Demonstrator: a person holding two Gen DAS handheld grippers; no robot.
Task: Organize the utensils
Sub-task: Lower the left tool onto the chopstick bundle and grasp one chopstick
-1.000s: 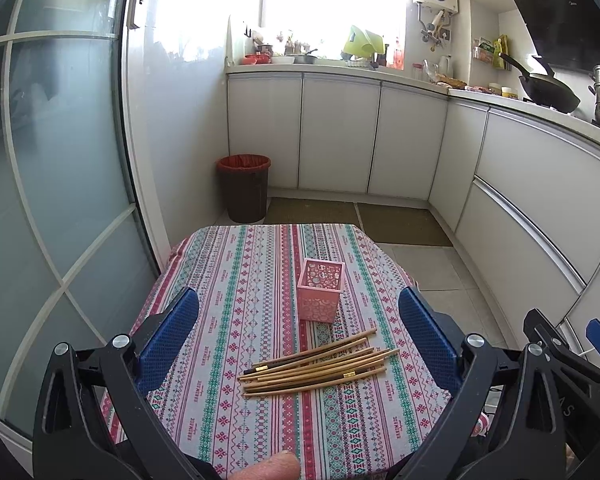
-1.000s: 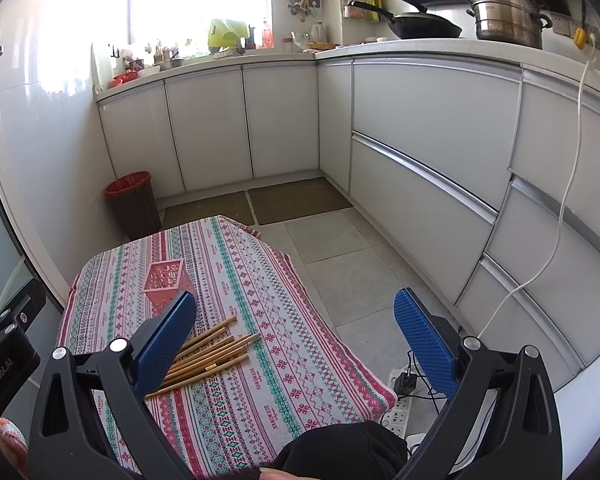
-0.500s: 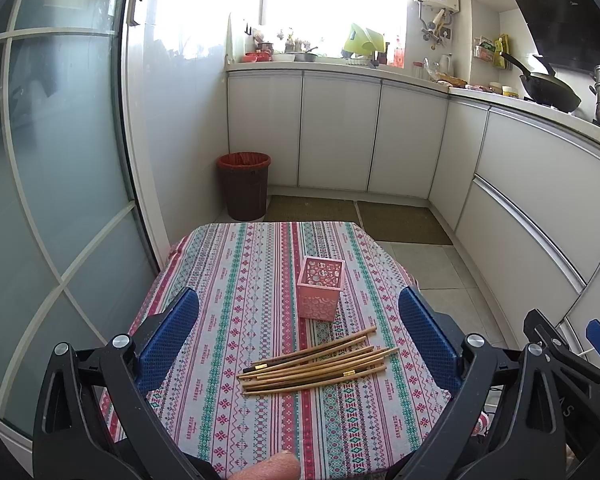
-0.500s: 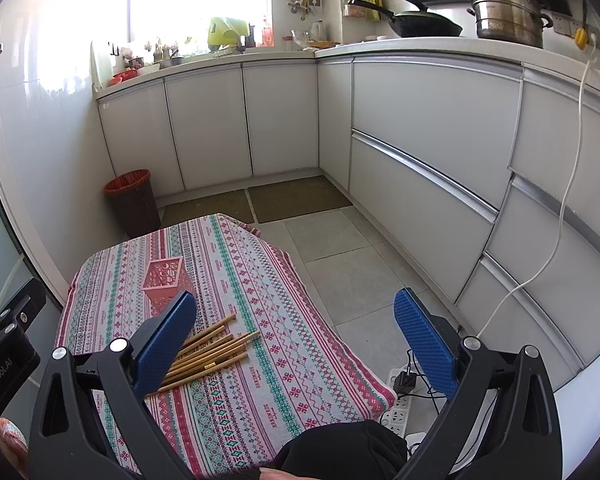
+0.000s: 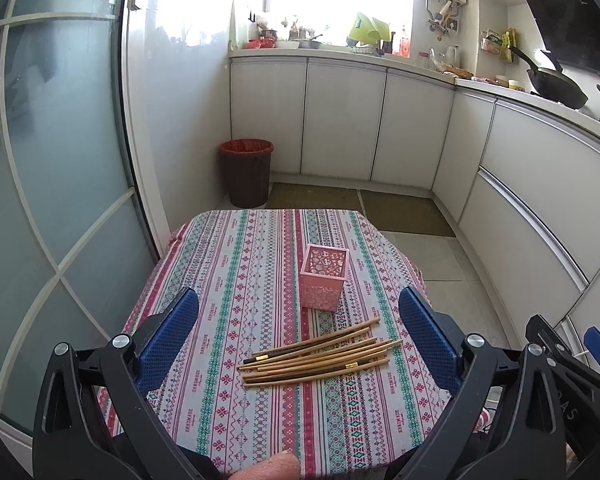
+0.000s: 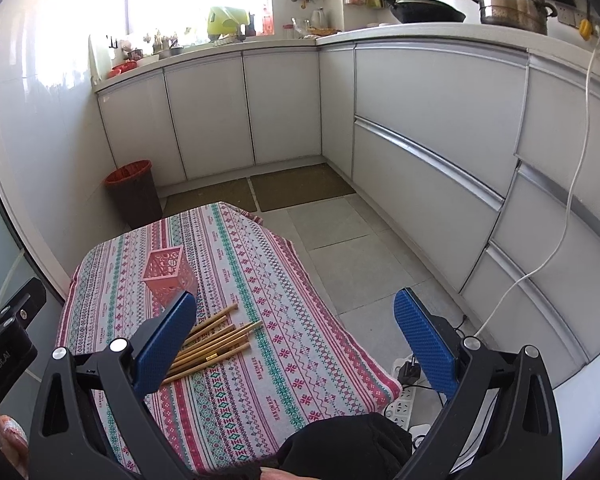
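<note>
Chopsticks [image 5: 320, 354] all lie in a loose pile on the patterned tablecloth [image 5: 228, 280] just in front of the empty pink holder [image 5: 323, 277], so nothing looks sorted yet, while the left gripper [image 5: 300, 332] and right gripper [image 6: 296, 332] hang above, jaws spread wide and holding nothing.

Left gripper [image 5: 298, 336]: jaws spread wide, empty, held level. Right gripper [image 6: 296, 332]: jaws spread wide, empty, alongside left, angled slightly rightward.
</note>
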